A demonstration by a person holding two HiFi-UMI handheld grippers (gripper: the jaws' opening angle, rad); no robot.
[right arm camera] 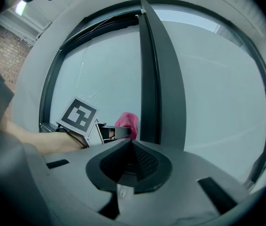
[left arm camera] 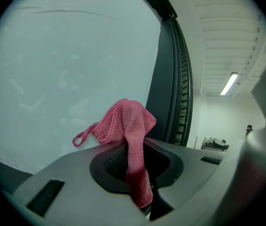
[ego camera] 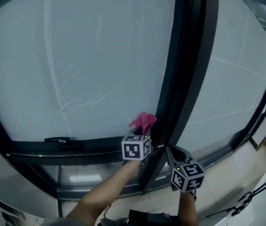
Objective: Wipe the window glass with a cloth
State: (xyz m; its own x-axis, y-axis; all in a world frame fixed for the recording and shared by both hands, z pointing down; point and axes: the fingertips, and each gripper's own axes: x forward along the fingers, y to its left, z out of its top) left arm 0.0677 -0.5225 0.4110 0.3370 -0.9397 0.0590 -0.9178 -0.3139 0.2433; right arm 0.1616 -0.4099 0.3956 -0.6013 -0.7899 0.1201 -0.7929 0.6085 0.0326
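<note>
While the left gripper [left arm camera: 135,166] clenches a bunched pink cloth [left arm camera: 126,121], seemingly touching the glass [left arm camera: 67,69], the right gripper [right arm camera: 130,161] is clenched empty.

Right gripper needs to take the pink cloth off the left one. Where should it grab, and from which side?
On the pink cloth, probably the bunched top past the left gripper tips; its side loop looks thin. Come from the room side, left of the dark post, since glass backs it.
</note>
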